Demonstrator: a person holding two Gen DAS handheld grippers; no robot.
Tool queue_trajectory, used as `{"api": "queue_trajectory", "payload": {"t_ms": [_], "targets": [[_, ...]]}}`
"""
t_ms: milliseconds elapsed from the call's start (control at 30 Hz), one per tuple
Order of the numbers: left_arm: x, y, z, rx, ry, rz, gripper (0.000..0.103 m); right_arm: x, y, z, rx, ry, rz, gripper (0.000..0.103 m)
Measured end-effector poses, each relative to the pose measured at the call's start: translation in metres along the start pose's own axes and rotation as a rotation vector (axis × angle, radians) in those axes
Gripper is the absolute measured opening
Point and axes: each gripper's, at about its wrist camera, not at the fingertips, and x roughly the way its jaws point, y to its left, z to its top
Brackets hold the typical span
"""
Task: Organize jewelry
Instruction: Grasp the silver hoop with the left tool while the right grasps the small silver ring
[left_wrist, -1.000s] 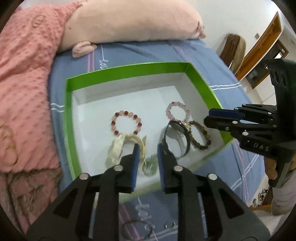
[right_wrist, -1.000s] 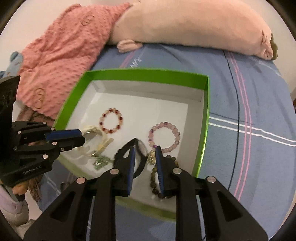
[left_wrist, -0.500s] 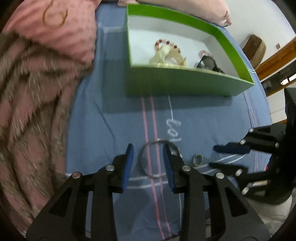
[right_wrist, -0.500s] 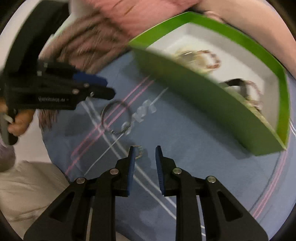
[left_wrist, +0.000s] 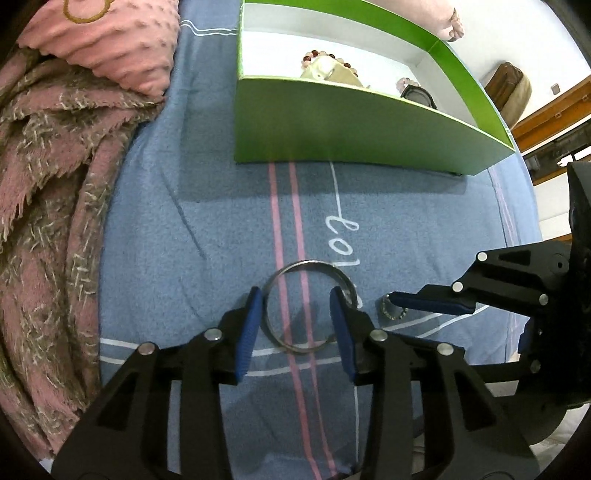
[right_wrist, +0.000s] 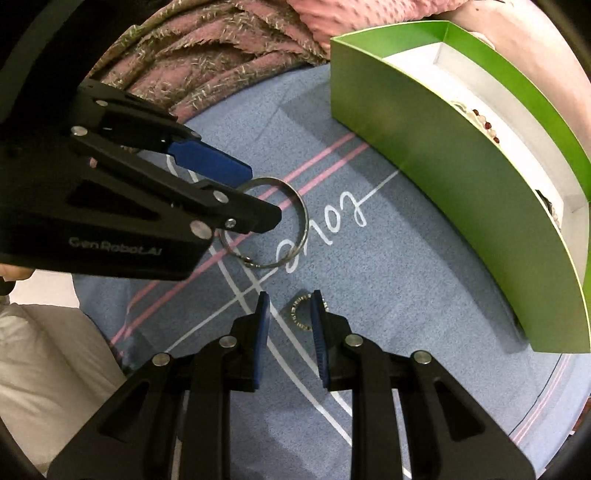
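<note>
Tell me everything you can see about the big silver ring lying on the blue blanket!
The big silver ring is a thin, shiny bangle that looks like metal, a plain open hoop with what looks like a small clasp on its rim. It lies flat on the blue blanket, over pink stripes, in front of the green box. The left gripper is open around it, one blue finger on each side.

The large silver bangle (left_wrist: 309, 306) looks like smooth, polished metal, lying on a matt blue woven bedsheet (left_wrist: 207, 229). The small ring (right_wrist: 306, 311) is metal with a ridged, beaded edge. The green box (left_wrist: 354, 129) seems smooth card with a slight sheen. The pink-brown blanket (left_wrist: 51, 192) is fuzzy, rough cloth.
</note>
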Motion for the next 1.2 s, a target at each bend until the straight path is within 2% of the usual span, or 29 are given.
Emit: {"api": "queue_trajectory", "payload": {"t_ms": [33,100,167,300,700,833,900,933,967,1100,1200], "targets": [[0.002,-0.002,0.002,0.002,0.001,0.004,0.036,0.000,0.001,0.000,0.000,0.001,0.001,0.020],[0.004,-0.002,0.003,0.001,0.002,0.010,0.025,0.000,0.002,-0.006,0.007,0.007,0.011,0.008],[0.004,-0.001,0.004,-0.006,0.001,0.015,0.016,0.002,0.003,-0.008,0.012,0.002,0.017,0.006],[0.008,-0.002,0.006,-0.002,0.000,0.021,0.005,0.002,-0.001,-0.011,0.041,-0.011,0.035,0.004],[-0.008,-0.006,0.001,0.019,-0.038,0.041,0.005,-0.025,-0.044,-0.030,0.184,-0.076,0.058,0.004],[-0.009,-0.003,0.000,0.019,-0.035,0.046,0.005,-0.024,-0.043,-0.031,0.182,-0.071,0.066,0.005],[-0.007,-0.002,-0.001,0.014,-0.031,0.045,0.005,-0.025,-0.037,-0.033,0.162,-0.064,0.054,0.018],[-0.007,-0.001,-0.002,0.011,-0.030,0.042,0.005,-0.021,-0.030,-0.030,0.146,-0.061,0.041,0.038],[-0.007,-0.002,-0.002,0.010,-0.030,0.042,0.005,-0.020,-0.023,-0.027,0.124,-0.061,0.017,0.051],[-0.008,0.001,-0.004,0.002,-0.033,0.039,0.005,-0.013,-0.005,-0.020,0.049,-0.029,-0.037,0.052],[-0.008,0.002,-0.006,-0.003,-0.034,0.041,0.005,-0.004,0.002,-0.016,0.014,-0.001,-0.057,0.047]]}}
